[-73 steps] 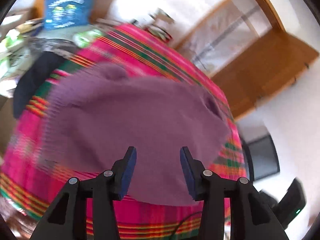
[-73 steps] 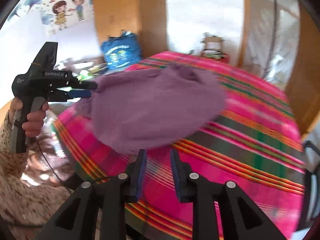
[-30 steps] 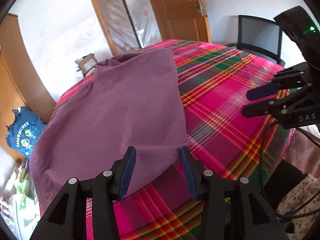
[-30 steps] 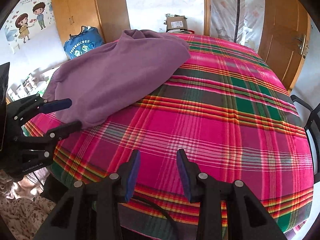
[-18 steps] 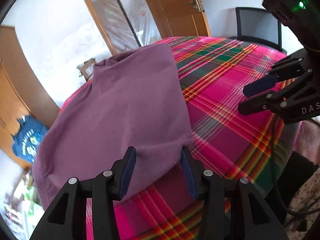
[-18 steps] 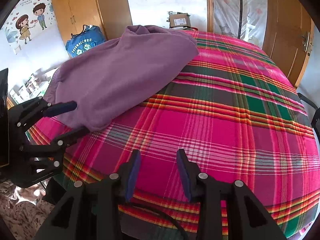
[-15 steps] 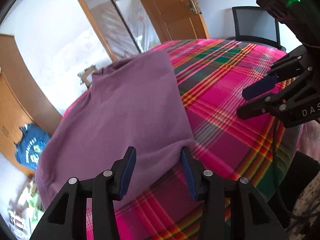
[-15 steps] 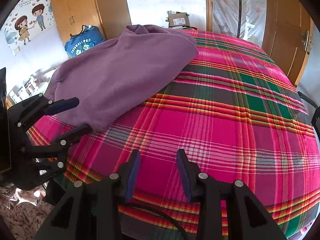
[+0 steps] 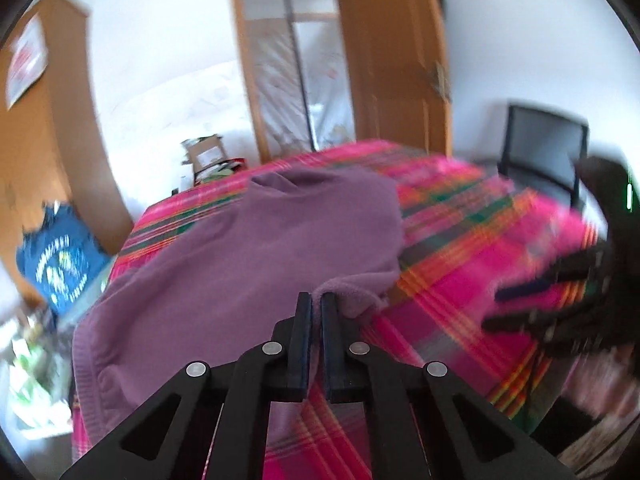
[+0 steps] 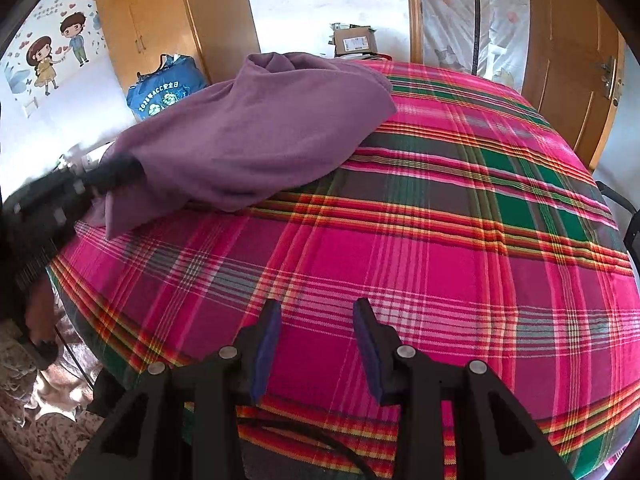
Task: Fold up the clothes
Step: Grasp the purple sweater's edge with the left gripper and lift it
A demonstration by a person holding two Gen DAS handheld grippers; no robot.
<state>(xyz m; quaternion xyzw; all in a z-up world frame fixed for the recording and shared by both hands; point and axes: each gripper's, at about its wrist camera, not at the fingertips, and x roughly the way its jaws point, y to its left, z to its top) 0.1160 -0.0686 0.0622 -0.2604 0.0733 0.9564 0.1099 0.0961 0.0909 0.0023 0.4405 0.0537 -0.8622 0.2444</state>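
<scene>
2 fingers (image 9: 305,322) pinching sweater (image 9: 256,256) corner

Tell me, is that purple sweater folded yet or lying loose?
Loose: the purple sweater lies in a rumpled heap on the plaid cloth, one corner pinched by the left gripper.

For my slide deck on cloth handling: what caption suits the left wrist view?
Left gripper shut on the near edge of a purple sweater lying on a plaid-covered table.
</scene>
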